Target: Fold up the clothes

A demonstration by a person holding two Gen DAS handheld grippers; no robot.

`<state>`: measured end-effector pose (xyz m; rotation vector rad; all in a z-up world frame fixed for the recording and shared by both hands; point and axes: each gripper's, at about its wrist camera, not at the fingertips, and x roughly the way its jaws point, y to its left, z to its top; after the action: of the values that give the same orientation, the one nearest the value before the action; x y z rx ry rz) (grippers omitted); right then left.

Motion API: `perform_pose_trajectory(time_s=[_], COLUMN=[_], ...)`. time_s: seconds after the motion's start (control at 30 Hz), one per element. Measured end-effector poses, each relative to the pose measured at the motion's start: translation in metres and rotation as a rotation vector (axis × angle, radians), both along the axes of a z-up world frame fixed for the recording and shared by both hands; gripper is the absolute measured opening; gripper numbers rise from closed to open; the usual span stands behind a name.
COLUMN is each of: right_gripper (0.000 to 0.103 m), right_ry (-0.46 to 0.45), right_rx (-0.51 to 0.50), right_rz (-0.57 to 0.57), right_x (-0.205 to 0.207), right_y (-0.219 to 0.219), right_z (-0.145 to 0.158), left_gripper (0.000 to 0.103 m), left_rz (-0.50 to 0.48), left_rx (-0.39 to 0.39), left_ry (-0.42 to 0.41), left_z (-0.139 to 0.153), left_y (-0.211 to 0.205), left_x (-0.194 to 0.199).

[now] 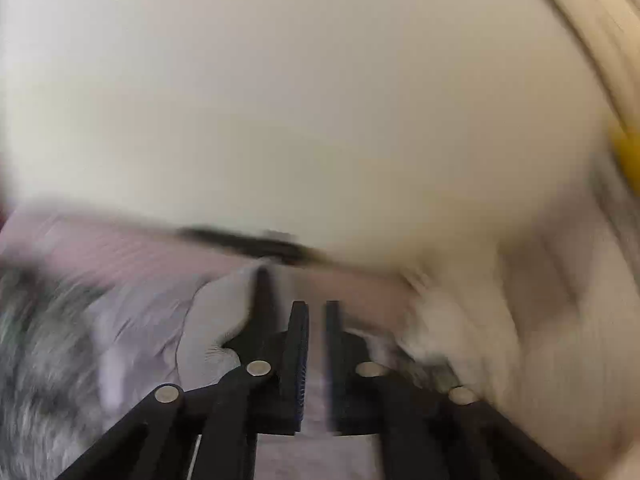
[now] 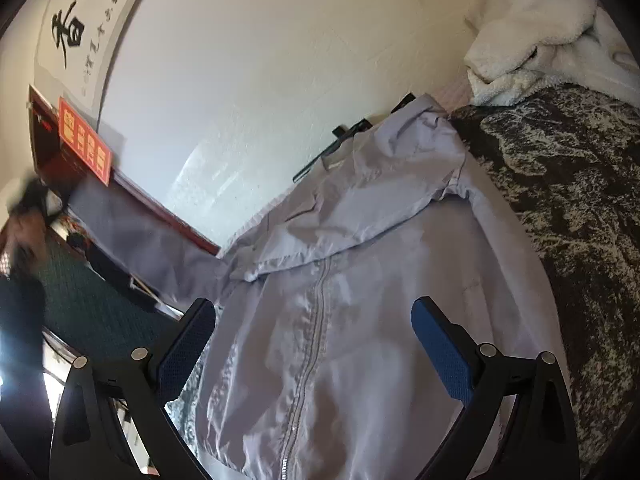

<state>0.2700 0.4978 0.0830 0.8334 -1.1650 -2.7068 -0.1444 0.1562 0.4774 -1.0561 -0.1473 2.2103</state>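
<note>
A lilac zip-up jacket (image 2: 360, 280) lies spread on the bed, its collar toward the wall and its zip (image 2: 316, 320) running down the middle. My right gripper (image 2: 312, 312) hovers over the zip, open, with nothing between its blue pads. One sleeve (image 2: 132, 236) is stretched through the air to the left, where my left gripper (image 2: 30, 200) shows as a blur. The left wrist view is smeared by motion. There my left gripper (image 1: 316, 308) has its fingers close together with lilac cloth (image 1: 216, 320) bunched at them.
A dark patterned blanket (image 2: 568, 200) covers the bed on the right, with a white fleecy blanket (image 2: 532, 32) heaped beyond it. A black hanger (image 2: 340, 136) lies by the collar against the white wall (image 2: 260, 60). A red sign (image 2: 84, 148) and dark furniture stand at the left.
</note>
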Motion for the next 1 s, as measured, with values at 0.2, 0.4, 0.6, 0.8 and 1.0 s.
perform_pose_trajectory(time_s=[0.2, 0.4, 0.6, 0.8, 1.0], right_gripper=[0.100, 0.100, 0.103, 0.101, 0.088], right_ry=[0.003, 0.033, -0.009, -0.006, -0.413], right_rx=[-0.121, -0.202, -0.129, -0.140, 0.081], right_rz=[-0.079, -0.134, -0.075, 0.236, 0.207], right_x=[0.009, 0.027, 0.002, -0.126, -0.234], right_y=[0.038, 0.069, 0.081, 0.080, 0.075], right_z=[-0.003, 0.004, 0.009, 0.008, -0.072], left_gripper=[0.093, 0.093, 0.093, 0.093, 0.093], left_rz=[-0.303, -0.168, 0.076, 0.292, 0.539], left_rx=[-0.133, -0.150, -0.190, -0.104, -0.075], left_ry=[0.197, 0.100, -0.099, -0.341, -0.427], left_z=[0.036, 0.001, -0.114, -0.251, -0.327], left_y=[0.168, 0.138, -0.003, -0.175, -0.296], left_x=[0.103, 0.086, 0.065, 0.121, 0.154])
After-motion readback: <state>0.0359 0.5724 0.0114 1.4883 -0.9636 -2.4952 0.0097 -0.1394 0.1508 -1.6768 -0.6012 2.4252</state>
